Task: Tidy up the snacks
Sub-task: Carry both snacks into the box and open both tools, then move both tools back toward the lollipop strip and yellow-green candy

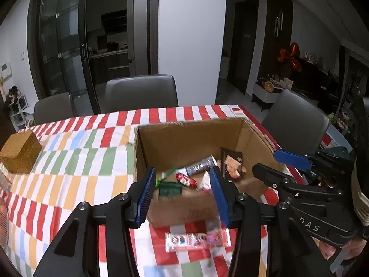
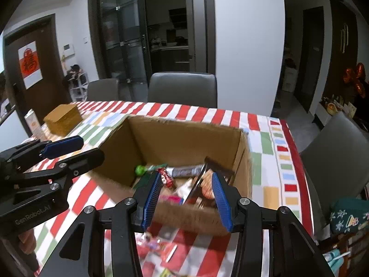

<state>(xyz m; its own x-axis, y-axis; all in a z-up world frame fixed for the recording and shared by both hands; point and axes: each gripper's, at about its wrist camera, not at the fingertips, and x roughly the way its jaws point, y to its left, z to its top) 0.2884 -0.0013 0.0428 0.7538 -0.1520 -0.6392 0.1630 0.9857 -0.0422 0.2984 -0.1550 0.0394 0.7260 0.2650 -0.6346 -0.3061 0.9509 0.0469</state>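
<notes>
An open cardboard box [image 1: 184,136] [image 2: 184,133] stands on the striped tablecloth and holds several snacks: a red candy [image 1: 185,180] [image 2: 166,177], a grey wrapped bar [image 1: 199,166] [image 2: 186,170], a dark cookie packet [image 1: 233,164] [image 2: 205,184] and a green lollipop [image 2: 140,170]. My left gripper [image 1: 182,191] is open and empty over the box's near wall. My right gripper [image 2: 185,196] is open and empty over the same wall. A clear snack packet [image 1: 197,240] lies on the cloth in front of the box, blurred in the right wrist view [image 2: 159,242].
A brown lidded box [image 1: 19,152] [image 2: 62,118] sits on the table's far left. A carton [image 2: 33,122] stands beside it. Grey chairs [image 1: 140,92] [image 2: 182,88] line the far edge; another chair [image 1: 297,120] [image 2: 334,152] is at the right end.
</notes>
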